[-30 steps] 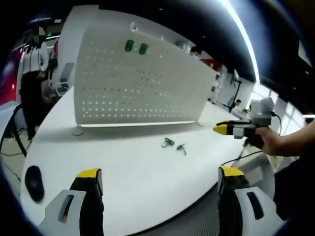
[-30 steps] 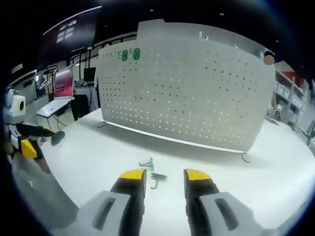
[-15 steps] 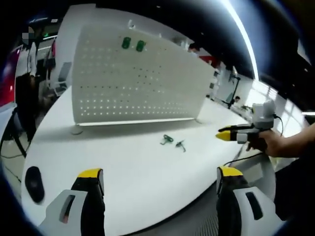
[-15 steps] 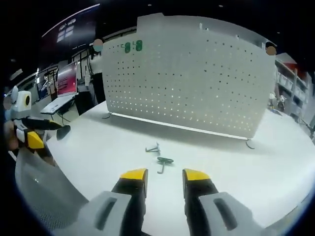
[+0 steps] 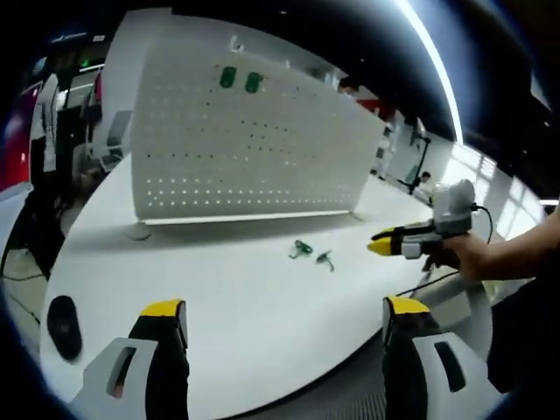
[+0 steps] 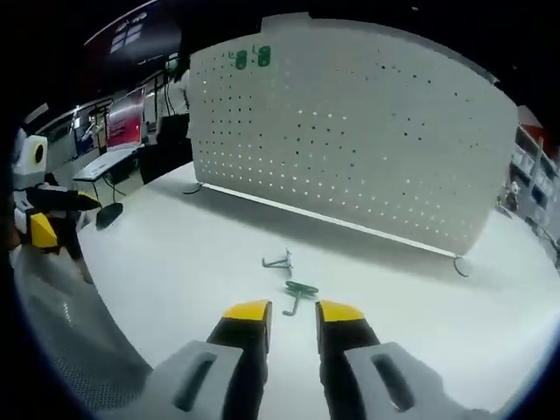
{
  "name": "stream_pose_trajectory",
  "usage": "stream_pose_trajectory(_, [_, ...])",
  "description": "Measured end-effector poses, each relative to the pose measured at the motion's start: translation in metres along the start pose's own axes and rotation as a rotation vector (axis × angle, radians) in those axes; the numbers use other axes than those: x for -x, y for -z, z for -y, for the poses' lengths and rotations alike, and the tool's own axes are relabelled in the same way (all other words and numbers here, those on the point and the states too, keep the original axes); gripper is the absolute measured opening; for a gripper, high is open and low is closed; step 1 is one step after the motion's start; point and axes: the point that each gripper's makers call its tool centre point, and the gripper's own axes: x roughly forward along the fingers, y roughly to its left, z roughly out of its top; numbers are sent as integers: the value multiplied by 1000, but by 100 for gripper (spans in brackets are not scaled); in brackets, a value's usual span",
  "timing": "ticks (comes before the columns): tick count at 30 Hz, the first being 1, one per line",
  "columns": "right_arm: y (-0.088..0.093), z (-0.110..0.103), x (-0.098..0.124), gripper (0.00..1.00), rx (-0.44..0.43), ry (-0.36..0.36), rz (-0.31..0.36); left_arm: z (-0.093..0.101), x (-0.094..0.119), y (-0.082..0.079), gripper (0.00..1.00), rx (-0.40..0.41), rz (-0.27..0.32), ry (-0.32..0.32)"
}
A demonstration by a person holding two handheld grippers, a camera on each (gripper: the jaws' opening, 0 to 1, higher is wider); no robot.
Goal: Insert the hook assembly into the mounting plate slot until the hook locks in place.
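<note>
I read desk point(image 6: 175, 262): smooth matt white | perforated panel point(image 6: 367, 131): matt white, probably painted metal | hooks point(image 6: 297, 293): thin dull wire | my fingers point(image 6: 248, 317): glossy yellow plastic tips, grey bodies

no text, label or number can be read.

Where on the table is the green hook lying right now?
In the right gripper view the green hook lies on the white table, just ahead of the right gripper, beside a grey hook, before the pegboard.
</note>
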Motion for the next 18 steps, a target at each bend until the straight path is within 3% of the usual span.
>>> stream_pose_trajectory(10, [25,-3,-50,13,-21,-17,-115,0,-1,1,93,1,-8,-2])
stream_pose_trajectory(18, [37,1,-76,10,-36,6,-171,-3,-1,1,92,18,-8,-9])
